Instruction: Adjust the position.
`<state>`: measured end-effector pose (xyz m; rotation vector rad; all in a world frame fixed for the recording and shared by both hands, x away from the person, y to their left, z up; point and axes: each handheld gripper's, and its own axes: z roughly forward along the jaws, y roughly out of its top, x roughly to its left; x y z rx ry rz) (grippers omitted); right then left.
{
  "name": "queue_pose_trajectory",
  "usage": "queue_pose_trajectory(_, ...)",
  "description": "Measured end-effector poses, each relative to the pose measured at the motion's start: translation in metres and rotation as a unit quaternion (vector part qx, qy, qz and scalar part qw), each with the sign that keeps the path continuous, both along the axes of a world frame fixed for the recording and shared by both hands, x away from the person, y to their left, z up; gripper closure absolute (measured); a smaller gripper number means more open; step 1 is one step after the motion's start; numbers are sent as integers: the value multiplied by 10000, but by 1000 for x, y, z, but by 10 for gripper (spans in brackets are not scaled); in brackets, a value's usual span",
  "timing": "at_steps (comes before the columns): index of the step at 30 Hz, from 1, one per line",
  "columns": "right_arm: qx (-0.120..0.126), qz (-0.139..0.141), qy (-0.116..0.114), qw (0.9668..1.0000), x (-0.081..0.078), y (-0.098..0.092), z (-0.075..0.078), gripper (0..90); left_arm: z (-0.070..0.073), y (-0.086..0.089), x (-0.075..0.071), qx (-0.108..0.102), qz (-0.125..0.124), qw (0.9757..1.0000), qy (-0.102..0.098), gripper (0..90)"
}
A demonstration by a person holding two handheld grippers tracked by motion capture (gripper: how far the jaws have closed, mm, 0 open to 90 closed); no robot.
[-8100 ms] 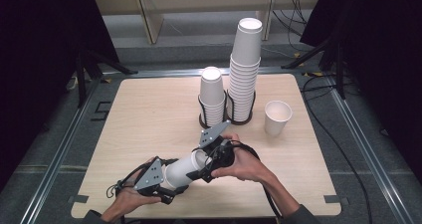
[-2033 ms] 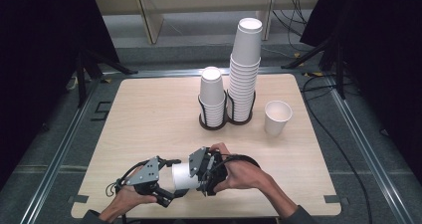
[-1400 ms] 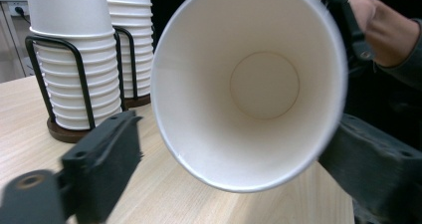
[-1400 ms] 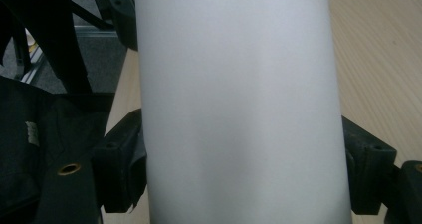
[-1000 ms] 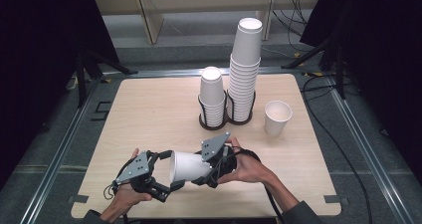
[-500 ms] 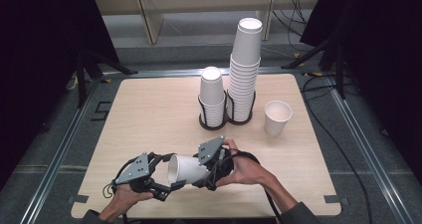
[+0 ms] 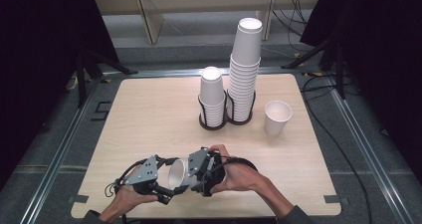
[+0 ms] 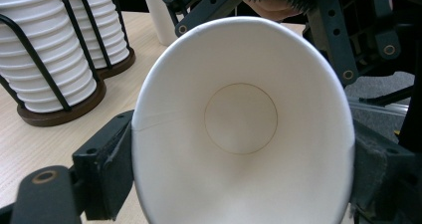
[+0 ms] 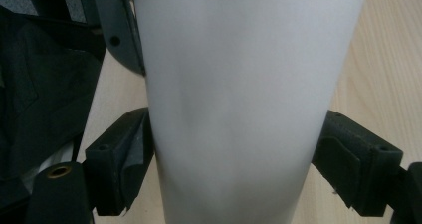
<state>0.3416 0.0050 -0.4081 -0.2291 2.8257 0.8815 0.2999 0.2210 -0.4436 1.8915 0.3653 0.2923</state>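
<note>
**Q:** Tool on the left first: what state is it in, and what does it carry?

**R:** Left tool (image 7: 166,184), at the lower left of centre in the high view, has just been closing its jaws, and a white paper cup (image 7: 178,174) is between them. In the left gripper view the cup (image 8: 243,129) faces its open mouth at the camera, and both black pads (image 8: 112,171) press the wall just below the rim, which looks squeezed slightly oval. So it is closed on the cup.

**Q:** And the right tool?

**R:** Right tool (image 7: 191,176) sits just right of the cup in the high view, wrapped by the person's right hand (image 7: 238,176). Its own view shows the cup (image 9: 239,104) standing between its two pads (image 9: 122,164). They lie against the lower part of the cup's wall, so it seems to be gripping too, though the right pad's contact is hard to make out at the frame edge.

**Q:** Where is the cup in the frame?

**R:** Low in the high view, near the bottom edge of the worktop (image 7: 149,114), lying on its side between the two tools, mouth towards the left one.

**Q:** Anything else on the worktop?

**R:** Two cup stacks in black wire holders at upper centre, a short stack (image 7: 212,97) and a tall stack (image 7: 245,69) touching side by side, and a single cup (image 7: 276,117) upright just to their right.
</note>
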Motion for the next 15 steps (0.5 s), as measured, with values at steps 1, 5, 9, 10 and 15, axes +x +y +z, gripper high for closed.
queue_pose_trajectory(1,-40,-36,10,10000,0,1,0,196,0,0,0,14,-10,10000,-15,145)
queue_pose_trajectory(5,-62,13,96,9999,-1,6,-4,207,0,-1,-1,47,-53,10000,-43,144)
queue_pose_trajectory(9,-17,52,83,10000,1,6,-7,215,-1,-2,0,46,-45,9999,-108,126)
queue_pose_trajectory(10,10,38,101,9999,1,6,-8,216,-2,-2,0,-34,-31,9999,-123,115)
queue_pose_trajectory(15,215,-64,409,9989,1,2,-9,220,-1,0,-1,-333,51,9993,-130,103)
